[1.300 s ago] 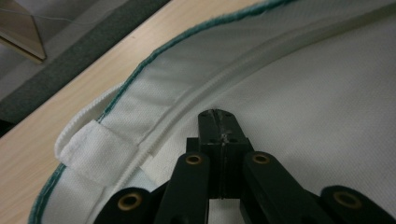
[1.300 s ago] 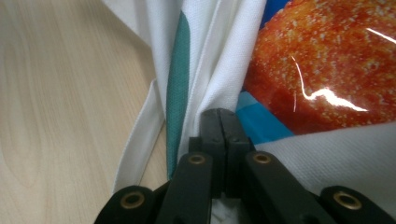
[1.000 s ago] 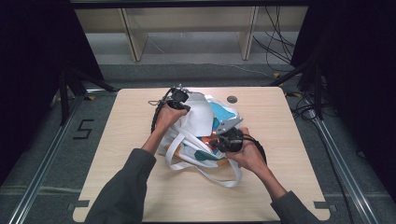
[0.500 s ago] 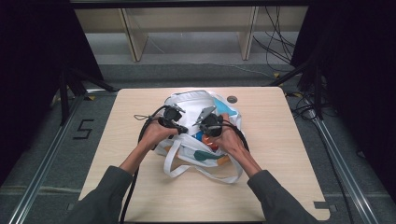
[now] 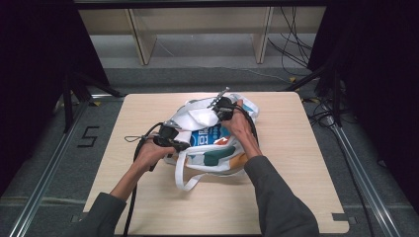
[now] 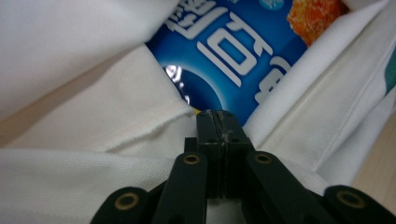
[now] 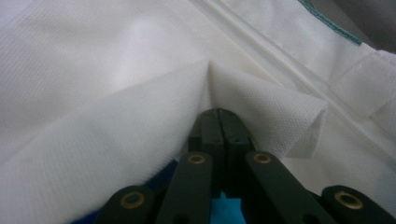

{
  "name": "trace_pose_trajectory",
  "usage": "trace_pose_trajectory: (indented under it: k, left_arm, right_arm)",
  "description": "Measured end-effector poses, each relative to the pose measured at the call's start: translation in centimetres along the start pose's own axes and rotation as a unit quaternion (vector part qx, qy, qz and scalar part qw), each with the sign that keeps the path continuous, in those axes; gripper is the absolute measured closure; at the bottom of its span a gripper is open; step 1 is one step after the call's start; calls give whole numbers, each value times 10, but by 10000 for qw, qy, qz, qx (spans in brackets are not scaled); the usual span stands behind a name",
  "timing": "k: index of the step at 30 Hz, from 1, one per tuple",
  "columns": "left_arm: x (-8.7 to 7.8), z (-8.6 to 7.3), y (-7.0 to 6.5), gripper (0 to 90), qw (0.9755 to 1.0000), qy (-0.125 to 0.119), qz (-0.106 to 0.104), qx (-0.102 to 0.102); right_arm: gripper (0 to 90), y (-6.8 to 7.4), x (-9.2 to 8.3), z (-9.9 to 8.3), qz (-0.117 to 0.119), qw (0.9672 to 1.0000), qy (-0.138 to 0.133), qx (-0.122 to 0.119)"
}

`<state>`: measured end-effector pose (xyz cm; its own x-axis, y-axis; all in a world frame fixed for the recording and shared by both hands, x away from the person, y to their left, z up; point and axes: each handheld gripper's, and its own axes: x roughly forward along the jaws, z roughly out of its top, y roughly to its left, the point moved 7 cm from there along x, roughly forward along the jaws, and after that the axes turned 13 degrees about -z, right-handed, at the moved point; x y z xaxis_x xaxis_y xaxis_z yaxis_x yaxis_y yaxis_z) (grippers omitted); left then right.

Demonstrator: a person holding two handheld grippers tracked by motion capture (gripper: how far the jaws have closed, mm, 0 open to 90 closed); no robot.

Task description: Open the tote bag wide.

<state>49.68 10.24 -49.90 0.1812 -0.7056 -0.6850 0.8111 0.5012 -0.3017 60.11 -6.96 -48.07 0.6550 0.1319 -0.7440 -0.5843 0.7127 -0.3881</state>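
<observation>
Both hands have shifted: the left claw (image 5: 179, 145) nearer, the right claw (image 5: 216, 109) farther. One wooden surface (image 5: 306, 163) carries one white tote bag (image 5: 217, 160), half hiding one blue snack packet (image 6: 233, 56). Each claw is pinched shut on bag fabric.

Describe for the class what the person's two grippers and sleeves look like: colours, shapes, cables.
Both grippers are black. The left gripper has two flat jaws on angled link arms with brass-coloured rivets; the right gripper is built the same. From above, a black cable trails from the left one along the forearm. The person wears long dark grey-green sleeves.
</observation>
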Motion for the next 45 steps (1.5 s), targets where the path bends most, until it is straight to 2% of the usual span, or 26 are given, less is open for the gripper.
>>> trace_pose_trajectory:
  k: [3,5,6,7,9,12,14,16,18,19,20,21,23,26,28,30,31,33,34,35,36,37,39,41,43,45]
  left_arm:
    - [-4,11,2,851,9993,-368,86,-55]
    - [-5,22,-1,841,9981,-605,58,-41]
    - [-6,31,-4,841,9968,-794,68,-27]
    - [-7,39,-6,842,9958,-905,108,46]
    - [-5,57,-10,843,9918,-1262,130,133]
    - [14,75,-15,841,9941,-1051,20,263]
    - [35,75,-14,832,9981,-466,-81,387]
    - [52,75,-7,839,9990,-6,24,453]
    - [58,78,0,869,9993,53,165,320]
    - [58,80,6,881,9981,153,456,373]
    - [58,80,18,864,9897,467,1185,654]
    - [58,80,25,882,9870,582,1343,670]
    - [59,81,33,890,9911,431,1195,395]
    - [57,84,38,892,9911,463,1207,321]
    - [54,85,44,892,9880,498,1416,352]
    - [53,85,53,893,9819,622,1732,445]
    - [55,86,56,894,9830,576,1710,344]
    - [57,89,61,894,9786,599,1923,429]
    - [59,93,66,894,9714,861,2140,560]
    - [59,93,66,894,9714,861,2140,560]
    - [58,96,69,894,9643,1017,2348,677]
    - [61,98,72,894,9630,994,2423,637]
    - [61,98,73,893,9647,1007,2367,566]
    - [54,98,67,888,9726,747,2148,481]
    - [39,95,56,870,9834,302,1737,422]
    - [35,91,51,863,9854,243,1629,429]
  right_arm:
    - [900,-2,-4,-1,93,9999,-120,1]
    - [900,-3,-21,-3,418,9985,-350,24]
    - [900,-3,-21,-3,418,9985,-350,24]
    - [900,-3,-36,-7,499,9969,-597,112]
    - [900,-6,-46,-18,527,9970,-564,-91]
    - [900,-7,-54,-32,576,9976,-364,-102]
    - [900,-10,-56,-45,548,9982,-154,-193]
    - [900,-12,-58,-53,526,9985,-77,-118]
    - [900,-15,-55,-57,444,9989,-90,-125]
    - [900,-15,-54,-59,415,9990,-15,-147]
    - [900,-16,-52,-60,374,9992,8,-135]
    - [900,-16,-53,-60,355,9993,17,-137]
    - [900,-16,-55,-60,319,9993,-15,-202]
    - [900,-14,-63,-69,291,9987,172,-385]
    - [900,-11,-73,-89,384,9970,456,-484]
    - [900,-10,-77,-98,530,9960,516,-499]
    - [900,-6,-81,-111,717,9942,590,-542]
    - [900,6,-80,-133,902,9917,692,-594]
    - [900,8,-80,-135,973,9908,692,-632]
    - [900,10,-79,-136,966,9909,700,-626]
    - [900,10,-79,-136,966,9909,700,-626]
    - [900,10,-80,-135,947,9911,708,-618]
    - [900,7,-82,-131,927,9921,591,-602]
    - [900,3,-90,-124,862,9944,409,-449]
    - [900,-7,-103,-108,714,9970,-171,-264]
    - [900,-11,-109,-99,693,9970,-343,-89]
